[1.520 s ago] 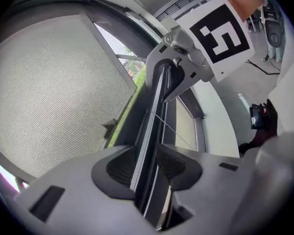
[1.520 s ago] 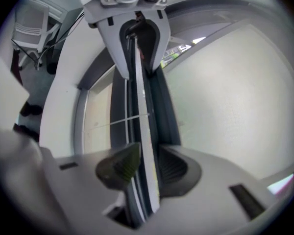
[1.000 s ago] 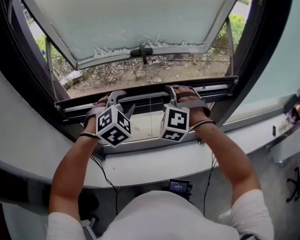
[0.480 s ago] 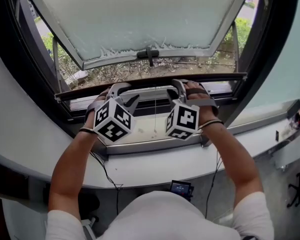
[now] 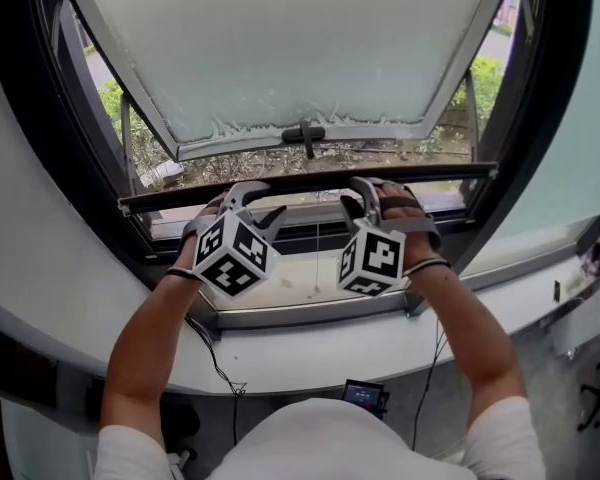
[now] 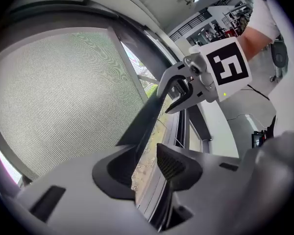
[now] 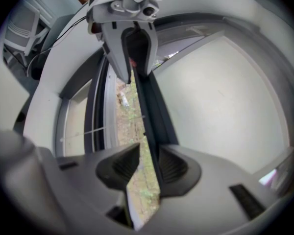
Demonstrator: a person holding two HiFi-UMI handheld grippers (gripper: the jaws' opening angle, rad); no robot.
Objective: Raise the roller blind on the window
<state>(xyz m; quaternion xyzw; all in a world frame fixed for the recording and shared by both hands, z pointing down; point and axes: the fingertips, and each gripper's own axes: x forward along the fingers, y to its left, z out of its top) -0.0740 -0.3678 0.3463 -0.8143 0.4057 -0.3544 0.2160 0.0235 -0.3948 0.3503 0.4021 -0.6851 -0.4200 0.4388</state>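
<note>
You have both claws clenched on the blind's bottom bar (image 5: 310,180). The left gripper (image 5: 248,198) and the right gripper (image 5: 360,194) sit side by side near its middle, each with the bar running between its jaws (in the right gripper view a sliver of daylight shows beside 1 pad, so that bite looks shallow).

Over the last second the bar has climbed with your 2 hands, and the open strip between it and the lower window frame (image 5: 310,313) has widened. The mesh (image 6: 63,106) above the bar stretches flat.

So the raise is under way, but the bar sits low in the opening and, as I judge it, most of the travel lies ahead. Lift both hands at the same pace so the bar doesn't tilt, and mind the thin cord (image 5: 317,258) dangling between your grippers.
</note>
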